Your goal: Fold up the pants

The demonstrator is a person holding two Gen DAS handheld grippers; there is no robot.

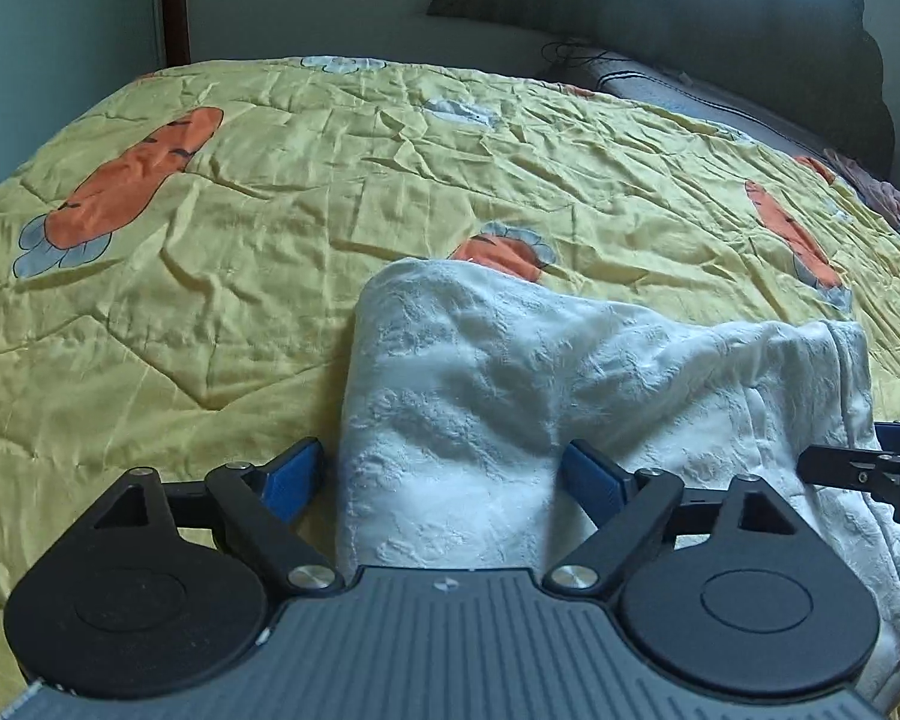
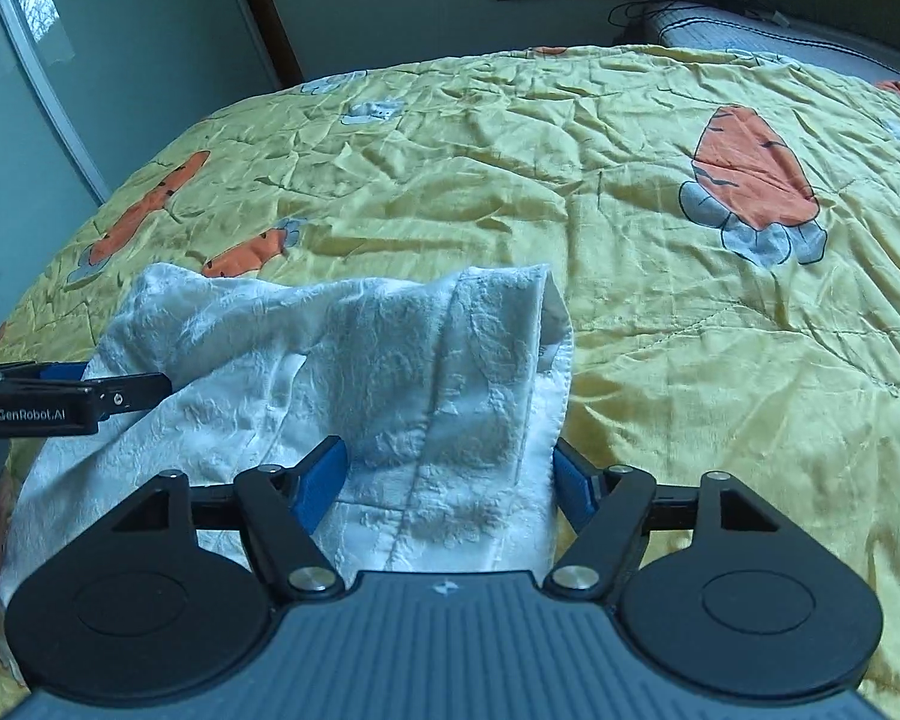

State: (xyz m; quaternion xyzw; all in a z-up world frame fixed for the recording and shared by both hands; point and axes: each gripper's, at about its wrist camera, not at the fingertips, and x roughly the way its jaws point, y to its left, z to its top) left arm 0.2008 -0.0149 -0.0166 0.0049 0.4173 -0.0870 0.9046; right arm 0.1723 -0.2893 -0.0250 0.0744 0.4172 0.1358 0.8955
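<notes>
Both grippers, left [image 1: 441, 477] and right [image 2: 450, 480], spread wide around white pants [image 1: 510, 420] bunched near the carrot-print yellow quilt [image 1: 210, 252]'s edge, grey headboard [image 1: 720, 18] behind.

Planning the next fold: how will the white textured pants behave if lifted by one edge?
The white textured pants would likely go floppy: they already sag in soft bulges between the left gripper and right gripper. They look light and thin. The yellow carrot-print quilt looks smooth, so they may slide when pushed.

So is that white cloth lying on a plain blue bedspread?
No, the white pants lie on a yellow quilt printed with orange carrots.
</notes>
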